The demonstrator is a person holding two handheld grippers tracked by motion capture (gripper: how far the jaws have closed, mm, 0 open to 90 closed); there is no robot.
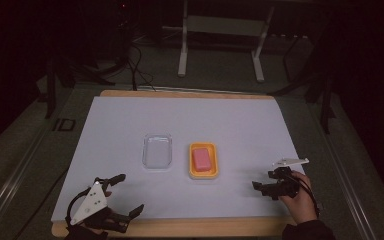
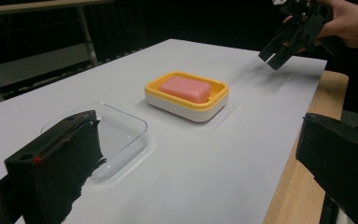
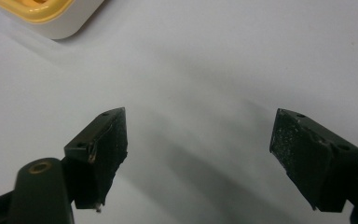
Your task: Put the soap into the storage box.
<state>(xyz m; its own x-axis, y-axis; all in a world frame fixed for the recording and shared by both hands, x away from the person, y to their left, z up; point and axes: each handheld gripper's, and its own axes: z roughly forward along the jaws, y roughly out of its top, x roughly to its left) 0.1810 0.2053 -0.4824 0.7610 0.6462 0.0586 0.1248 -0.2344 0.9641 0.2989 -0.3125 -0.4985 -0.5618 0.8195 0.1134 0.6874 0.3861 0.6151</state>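
Right gripper point(image 1: 261, 188) jaws parted, empty, matte black pads; rectangular pink soap bar point(image 1: 201, 159) in glossy yellow-rimmed dish point(image 1: 203, 174) ahead. Left gripper point(image 1: 130, 194) jaws wide, empty; clear plastic lid point(image 1: 157, 151) beyond.

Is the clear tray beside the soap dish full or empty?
Empty. The clear tray shows only the white table cover through its bottom, while the pink soap lies in the yellow dish next to it.

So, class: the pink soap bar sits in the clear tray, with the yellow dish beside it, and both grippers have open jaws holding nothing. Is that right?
Not quite. The pink soap bar sits in the yellow dish, and the clear tray beside it holds nothing, as the high view shows. The rest stands: the left gripper and right gripper both have open jaws holding nothing.
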